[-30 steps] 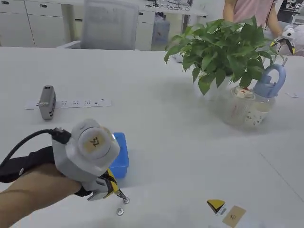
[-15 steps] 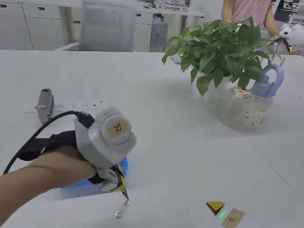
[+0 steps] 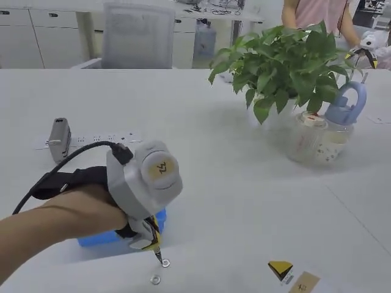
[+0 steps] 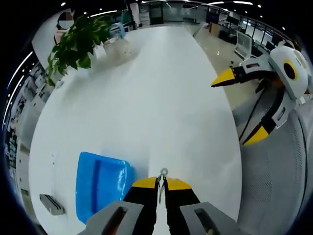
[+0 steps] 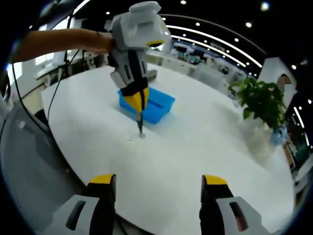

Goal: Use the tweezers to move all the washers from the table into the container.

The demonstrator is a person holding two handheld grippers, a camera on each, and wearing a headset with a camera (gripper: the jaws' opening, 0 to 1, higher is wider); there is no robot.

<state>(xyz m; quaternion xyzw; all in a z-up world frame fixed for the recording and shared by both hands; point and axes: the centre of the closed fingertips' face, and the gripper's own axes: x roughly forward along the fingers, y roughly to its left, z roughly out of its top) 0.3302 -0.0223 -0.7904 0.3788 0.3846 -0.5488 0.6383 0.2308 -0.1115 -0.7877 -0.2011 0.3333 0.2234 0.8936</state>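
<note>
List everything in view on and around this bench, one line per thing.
washers: two, silver, on the table; one at the tweezers' tip, the other just nearer the edge
container: one, blue, on the table beside the left gripper
tweezers: one, dark, tip down at the table
power strip: one, white, far left
adapter: one, grey, at the strip's left end
plant: one, green, far right
bottle: one, clear with blue handle, beside the plant
stickers: two, yellow-black and tan, near edge
chair: one, grey, behind the table
table: one, white
left gripper: grey, yellow tips, shut on the tweezers
right gripper: jaws apart, empty
</note>
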